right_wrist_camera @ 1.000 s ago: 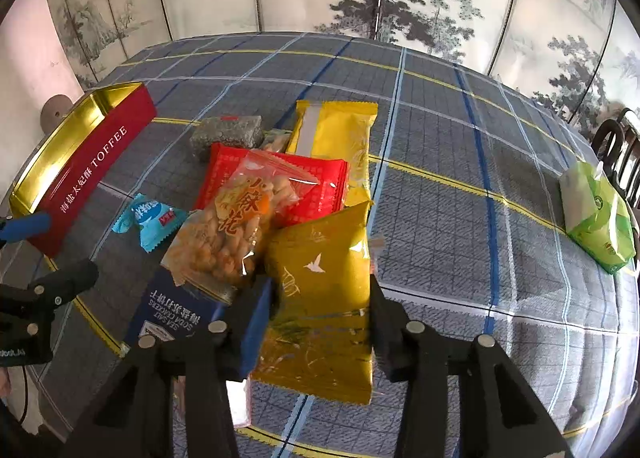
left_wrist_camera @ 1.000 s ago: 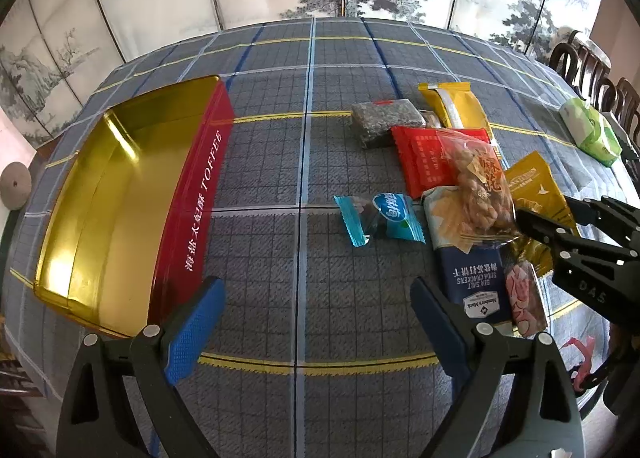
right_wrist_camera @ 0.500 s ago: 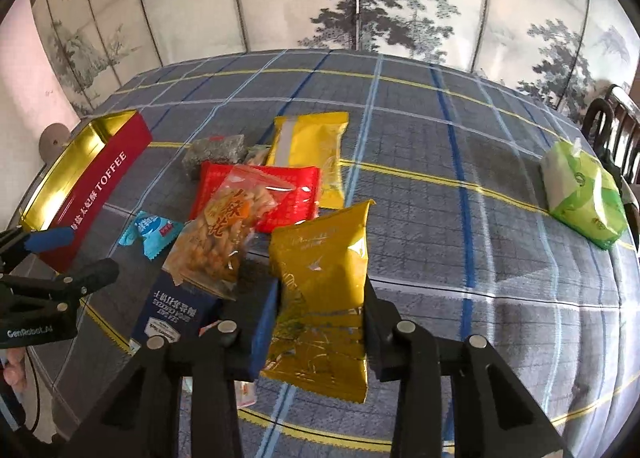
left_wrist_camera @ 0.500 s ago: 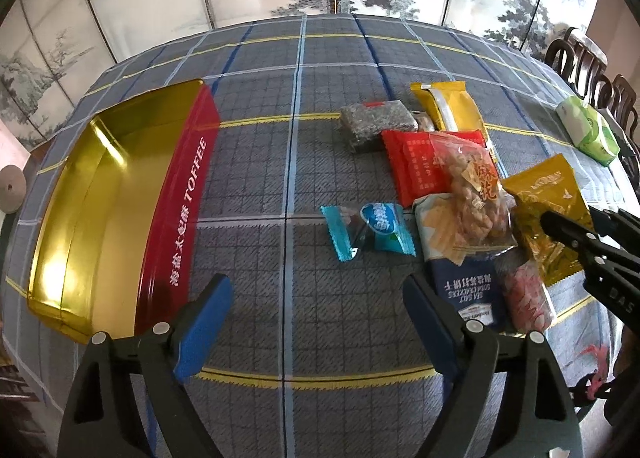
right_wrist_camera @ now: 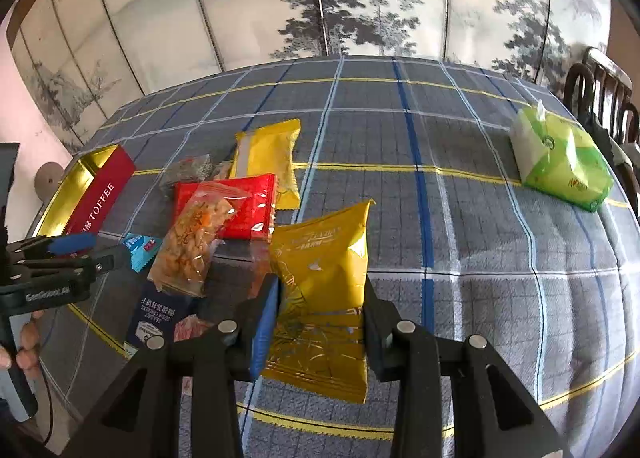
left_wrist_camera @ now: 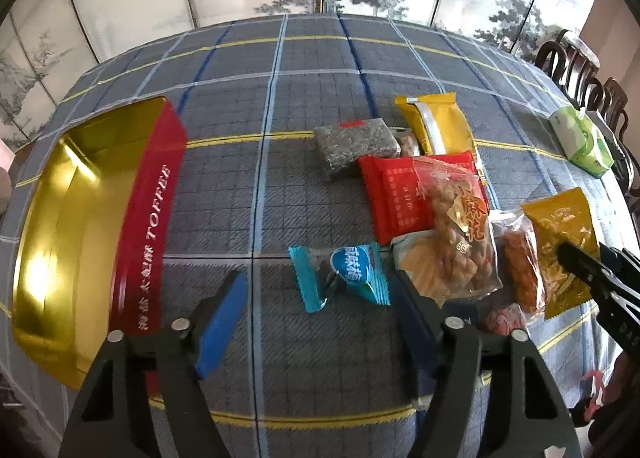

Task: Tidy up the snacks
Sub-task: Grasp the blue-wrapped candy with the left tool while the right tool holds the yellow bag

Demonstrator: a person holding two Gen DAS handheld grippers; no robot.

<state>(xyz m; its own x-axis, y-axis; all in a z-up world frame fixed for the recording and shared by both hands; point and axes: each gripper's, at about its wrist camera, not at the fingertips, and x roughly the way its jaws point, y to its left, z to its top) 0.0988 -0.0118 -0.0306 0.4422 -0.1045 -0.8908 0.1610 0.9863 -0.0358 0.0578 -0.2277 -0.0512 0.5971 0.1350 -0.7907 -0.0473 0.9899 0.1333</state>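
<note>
Two grippers: right gripper [right_wrist_camera: 316,318] clamps a yellow snack bag [right_wrist_camera: 324,282]; left gripper [left_wrist_camera: 320,322] wide open, empty, near the toffee tin [left_wrist_camera: 80,234].

You're in a home dining room: a plaid tablecloth [right_wrist_camera: 460,217] covers the table, dark carved wooden chairs [left_wrist_camera: 580,69] stand at its far right edge, and an ink-landscape folding screen [right_wrist_camera: 340,1] rises behind it.

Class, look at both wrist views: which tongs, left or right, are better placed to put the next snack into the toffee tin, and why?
Right. The right tongs already grip the yellow snack bag, clear of the pile. The left tongs are open and empty, though nearer the toffee tin.
</note>
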